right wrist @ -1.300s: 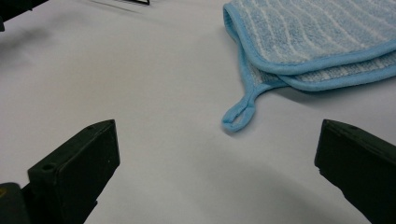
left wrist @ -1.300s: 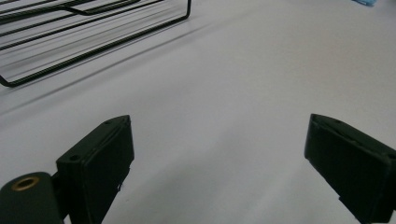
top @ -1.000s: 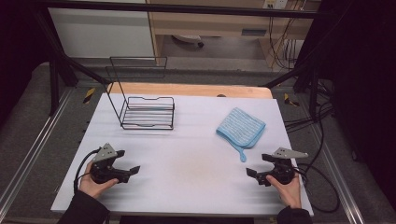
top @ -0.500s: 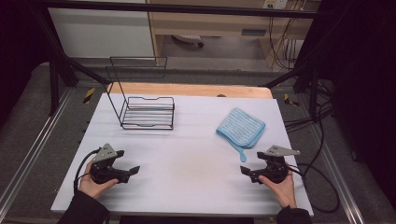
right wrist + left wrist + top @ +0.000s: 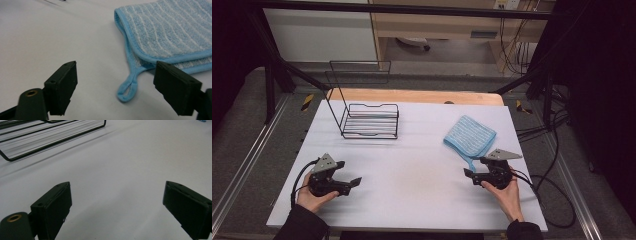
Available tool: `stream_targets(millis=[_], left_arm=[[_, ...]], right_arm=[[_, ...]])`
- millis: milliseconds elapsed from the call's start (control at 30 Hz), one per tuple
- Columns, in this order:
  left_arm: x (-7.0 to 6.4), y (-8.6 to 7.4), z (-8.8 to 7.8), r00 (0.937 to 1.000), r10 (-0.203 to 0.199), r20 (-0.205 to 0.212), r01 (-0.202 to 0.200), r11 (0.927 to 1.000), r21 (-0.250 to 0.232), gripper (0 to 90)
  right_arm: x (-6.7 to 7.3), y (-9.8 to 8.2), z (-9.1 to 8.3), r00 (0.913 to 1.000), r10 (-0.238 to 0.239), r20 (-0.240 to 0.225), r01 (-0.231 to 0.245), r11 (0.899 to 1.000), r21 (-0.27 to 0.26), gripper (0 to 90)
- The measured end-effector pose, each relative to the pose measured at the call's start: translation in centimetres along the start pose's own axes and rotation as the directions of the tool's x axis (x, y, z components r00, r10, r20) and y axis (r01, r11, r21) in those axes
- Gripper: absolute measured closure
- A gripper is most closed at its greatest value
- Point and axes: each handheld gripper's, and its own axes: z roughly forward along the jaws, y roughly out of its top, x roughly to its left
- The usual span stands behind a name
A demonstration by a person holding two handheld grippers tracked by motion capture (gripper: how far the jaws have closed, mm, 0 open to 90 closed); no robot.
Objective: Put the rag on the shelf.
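White, matte table [image 5: 412,175] is carrying one black wire rack [image 5: 369,120] at far left and one folded blue striped cloth [image 5: 469,136] at right, its hanging loop [image 5: 128,88] lying between our right gripper's [image 5: 115,87] jaws, which have just been closing, untouched. Left gripper [image 5: 117,207]: jaws apart, holding nothing. Beyond, cables and wooden furniture are standing.

Right gripper [image 5: 473,175] just beside blue towel [image 5: 470,135], jaws closing, left gripper [image 5: 353,183] near wire rack [image 5: 371,120]
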Motion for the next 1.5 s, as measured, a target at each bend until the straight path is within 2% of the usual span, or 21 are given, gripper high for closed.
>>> stream_targets(millis=[233,433,567,633,767,1000,1267,1500], left_arm=[[0.1,0.0,0.0,1.0,-0.001,-0.002,0.001,1.0,0.001,8.7],[0.2,0.0,-0.1,1.0,-0.006,-0.006,0.006,1.0,0.003,9.2],[0.1,0.0,0.0,0.9999,-0.01,-0.005,0.01,0.9999,0.005,9.4],[0.1,0.0,0.0,0.9999,-0.009,-0.005,0.009,0.9999,0.005,9.4],[0.2,0.0,0.0,0.9999,-0.011,-0.005,0.011,0.9999,0.005,9.7],[0.1,0.0,0.0,0.9999,-0.011,-0.003,0.011,0.9999,0.007,10.0],[0.1,0.0,0.0,0.9999,-0.011,-0.005,0.011,0.9999,0.008,10.0],[0.1,0.0,-0.1,0.9999,-0.011,-0.007,0.011,0.9999,0.005,10.1]], right_arm=[[-0.4,0.1,2.0,0.9979,-0.003,0.065,-0.001,0.998,0.059,41.8],[-1.0,0.4,3.1,0.9949,0.03,0.096,-0.037,0.997,0.064,60.8],[-1.3,0.4,3.6,0.9933,0.031,0.111,-0.039,0.997,0.069,70.3],[-1.3,0.4,3.7,0.9931,0.036,0.111,-0.045,0.996,0.078,72.6],[-1.4,0.2,3.9,0.9916,0.012,0.129,-0.025,0.995,0.097,76.3],[-1.3,0.1,3.8,0.9913,-0.005,0.132,-0.008,0.995,0.103,83.8],[-0.9,0.4,3.2,0.9952,0.0,0.097,-0.008,0.997,0.076,86.8],[-0.3,0.3,2.8,0.9973,-0.019,0.071,0.012,0.995,0.095,87.4]])
